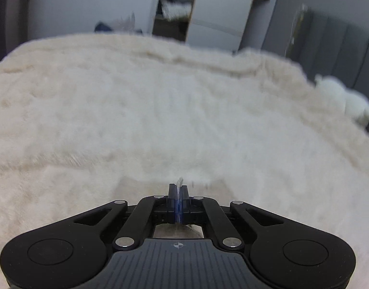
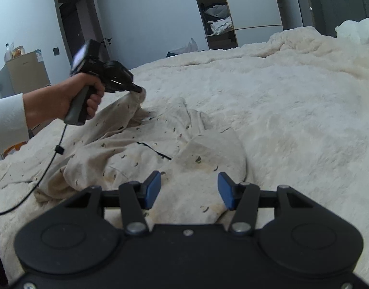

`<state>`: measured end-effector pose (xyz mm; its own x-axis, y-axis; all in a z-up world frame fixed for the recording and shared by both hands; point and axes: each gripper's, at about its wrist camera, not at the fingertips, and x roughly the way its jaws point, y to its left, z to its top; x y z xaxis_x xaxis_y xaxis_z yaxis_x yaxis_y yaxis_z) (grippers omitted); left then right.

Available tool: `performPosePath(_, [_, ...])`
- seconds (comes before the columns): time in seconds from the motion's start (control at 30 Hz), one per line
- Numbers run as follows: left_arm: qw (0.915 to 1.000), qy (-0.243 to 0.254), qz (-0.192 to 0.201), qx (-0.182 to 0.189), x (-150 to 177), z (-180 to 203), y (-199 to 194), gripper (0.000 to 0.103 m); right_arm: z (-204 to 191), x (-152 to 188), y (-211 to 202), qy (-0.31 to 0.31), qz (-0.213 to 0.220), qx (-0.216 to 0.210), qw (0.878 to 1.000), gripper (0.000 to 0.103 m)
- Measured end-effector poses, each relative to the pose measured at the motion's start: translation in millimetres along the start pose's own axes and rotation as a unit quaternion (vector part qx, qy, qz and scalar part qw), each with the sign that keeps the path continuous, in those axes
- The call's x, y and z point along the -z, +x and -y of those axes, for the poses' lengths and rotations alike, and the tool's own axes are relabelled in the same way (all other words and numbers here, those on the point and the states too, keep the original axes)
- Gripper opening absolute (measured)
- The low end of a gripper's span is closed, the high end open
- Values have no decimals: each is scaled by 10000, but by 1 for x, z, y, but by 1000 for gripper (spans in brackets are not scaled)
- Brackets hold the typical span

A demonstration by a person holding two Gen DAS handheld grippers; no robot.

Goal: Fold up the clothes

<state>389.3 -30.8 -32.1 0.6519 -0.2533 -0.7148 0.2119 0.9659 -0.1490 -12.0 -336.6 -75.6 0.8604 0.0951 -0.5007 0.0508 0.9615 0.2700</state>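
Bare fluffy blanket (image 2: 292, 101) right, rumpled garment (image 2: 141, 159) heaped left, cable (image 2: 49, 163) trailing

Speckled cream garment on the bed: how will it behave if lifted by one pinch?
Likely floppy: the speckled garment drapes from the shut left gripper. Probably light, since that pinch raises only a peak. May drag on the fluffy blanket.

Right claw (image 2: 188, 191) agape above speckled cream garment (image 2: 146, 159), left claw (image 2: 139, 89) pinching its corner
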Motion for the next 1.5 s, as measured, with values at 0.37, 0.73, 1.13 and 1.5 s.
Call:
performPosePath(0.37, [9986,176,431,235,7,-30,-107,54,2,0,1,100,-29,141,9998,51])
performPosePath(0.73, [9909,27,1345,-12,159,-45,-213,77,9,5,-9,493,-126,474,9976,51])
performPosePath(1.13, [9808,-380,1767,-729,266,-77,-246,77,-133,42,-28,-1670,-631,155,9838,52])
performPosePath(1.5, [9766,-528,1943,-761,268,-95,-246,77,-199,90,28,-3577,-1227,937,9210,6])
